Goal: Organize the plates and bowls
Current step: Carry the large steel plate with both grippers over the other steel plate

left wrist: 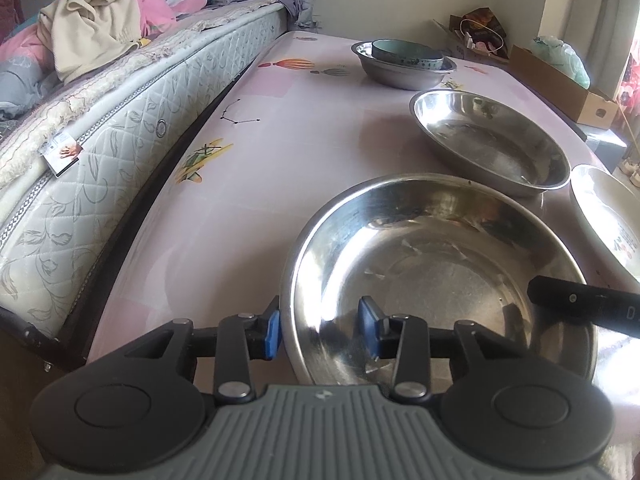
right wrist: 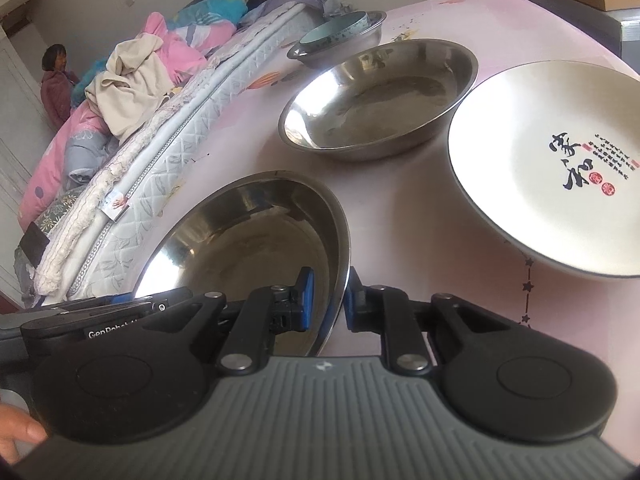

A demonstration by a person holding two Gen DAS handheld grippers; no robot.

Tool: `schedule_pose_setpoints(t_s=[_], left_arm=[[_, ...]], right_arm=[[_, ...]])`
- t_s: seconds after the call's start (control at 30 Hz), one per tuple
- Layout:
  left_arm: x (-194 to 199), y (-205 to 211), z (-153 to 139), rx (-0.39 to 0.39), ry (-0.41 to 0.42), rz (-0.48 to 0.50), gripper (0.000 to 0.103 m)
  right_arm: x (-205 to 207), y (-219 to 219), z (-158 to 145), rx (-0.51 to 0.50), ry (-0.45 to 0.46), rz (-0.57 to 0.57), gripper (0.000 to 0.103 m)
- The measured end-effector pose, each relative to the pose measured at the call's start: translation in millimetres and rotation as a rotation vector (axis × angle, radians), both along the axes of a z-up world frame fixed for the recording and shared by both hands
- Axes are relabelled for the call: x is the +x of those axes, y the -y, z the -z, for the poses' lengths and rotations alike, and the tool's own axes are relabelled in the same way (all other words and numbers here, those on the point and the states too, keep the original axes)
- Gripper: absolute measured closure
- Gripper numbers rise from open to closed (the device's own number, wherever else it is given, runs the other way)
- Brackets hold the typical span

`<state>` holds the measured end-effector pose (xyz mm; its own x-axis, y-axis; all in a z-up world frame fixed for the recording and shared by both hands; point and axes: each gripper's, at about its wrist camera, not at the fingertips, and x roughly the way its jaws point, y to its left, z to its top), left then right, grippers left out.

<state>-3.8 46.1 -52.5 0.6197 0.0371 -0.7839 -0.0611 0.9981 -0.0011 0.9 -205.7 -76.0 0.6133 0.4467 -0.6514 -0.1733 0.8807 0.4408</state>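
A large steel bowl (left wrist: 440, 264) (right wrist: 248, 240) sits nearest on the pink table. My left gripper (left wrist: 320, 328) straddles its left rim, one blue pad (left wrist: 273, 334) outside and the other inside the bowl, with a wide gap, so it is open. My right gripper (right wrist: 327, 300) is shut on the same bowl's right rim, and its black finger shows at the right edge of the left wrist view. Beyond the bowl stand a second steel bowl (left wrist: 492, 144) (right wrist: 380, 100) and a white plate (right wrist: 560, 168) (left wrist: 608, 220) with black calligraphy. At the far end a teal bowl (left wrist: 404, 54) rests inside another steel bowl (left wrist: 400, 76) (right wrist: 352, 44).
A mattress (left wrist: 120, 132) piled with bedding runs along the table's left side. A cardboard box (left wrist: 568, 92) and a bag stand past the table's far right edge. A person (right wrist: 56, 84) stands far off by the bed. A hand (right wrist: 20, 436) shows at the lower left.
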Motion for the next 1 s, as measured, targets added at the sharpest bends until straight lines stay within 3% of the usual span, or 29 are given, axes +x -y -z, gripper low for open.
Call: schedule_pose_setpoints(t_s=[0.43,1.0], left_arm=[[-8.3,-3.9,-11.4,-0.010,0.029,0.000,0.063],[-12.8,-0.1,-46.8,0.016,0.100,0.027,0.063]], right_arm=[[-4.3,-1.5,-8.2,-0.005,0.015,-0.001,0.087],[-17.5,4.9,-35.5,0.032,0.070,0.024,0.087]])
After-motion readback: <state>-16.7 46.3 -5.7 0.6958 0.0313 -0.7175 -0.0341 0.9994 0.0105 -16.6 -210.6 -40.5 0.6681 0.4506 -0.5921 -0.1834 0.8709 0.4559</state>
